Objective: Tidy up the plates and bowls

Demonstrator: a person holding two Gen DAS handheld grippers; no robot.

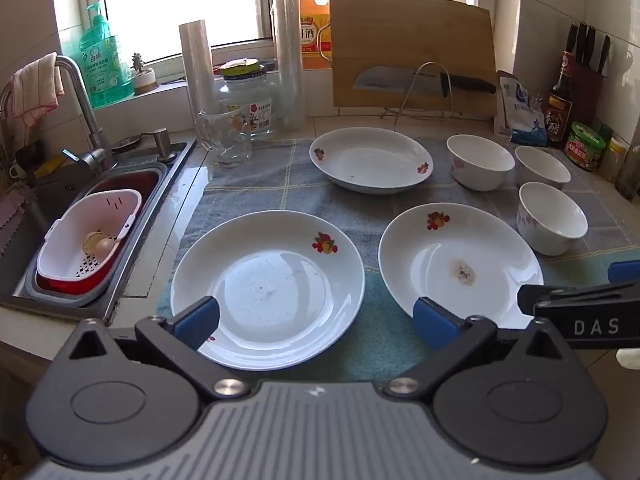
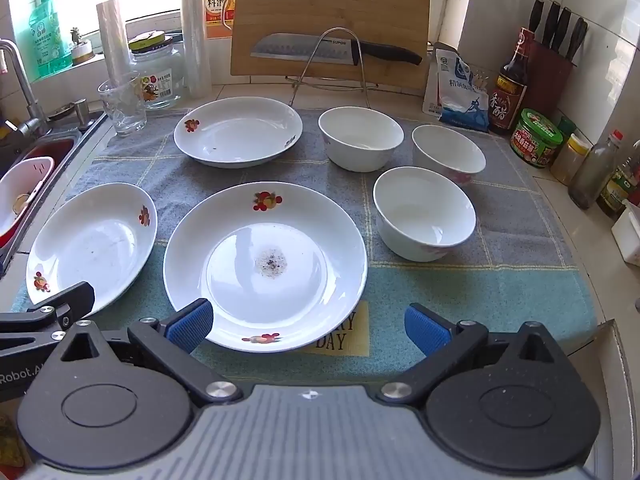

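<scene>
**Three plates and three bowls spread on the mat, both tongs released**

On the table, a woven dish mat [image 2: 500, 280] in grey and teal checks carries all the crockery. Three shallow, glossy white plates with fruit decals on their rims lie apart from each other. The left plate [image 1: 268, 288] sits nearest the sink [image 1: 24, 216], its base faintly speckled. The stained plate [image 2: 264, 268] lies beside it to the right, with a round brownish, peppery mark in its centre. The far plate [image 2: 238, 132] rests behind them, in front of the glass jar [image 2: 158, 74].

To the right stand three round, deep white bowls, upright and close together: the back bowl [image 2: 360, 138], the right bowl [image 2: 448, 152] and the near bowl [image 2: 424, 212], which sits just beside the stained plate.

The left tongs [image 1: 316, 320] hover over the near edge of the left plate, blue ribbed pads spread wide and gripping nothing. The right tongs [image 2: 308, 326] hang likewise over the near rim of the stained plate, pads wide apart and empty.

Behind, a bamboo cutting board [image 2: 332, 8] leans upright on a wire rack with a steel knife [image 2: 332, 52] across it.
</scene>
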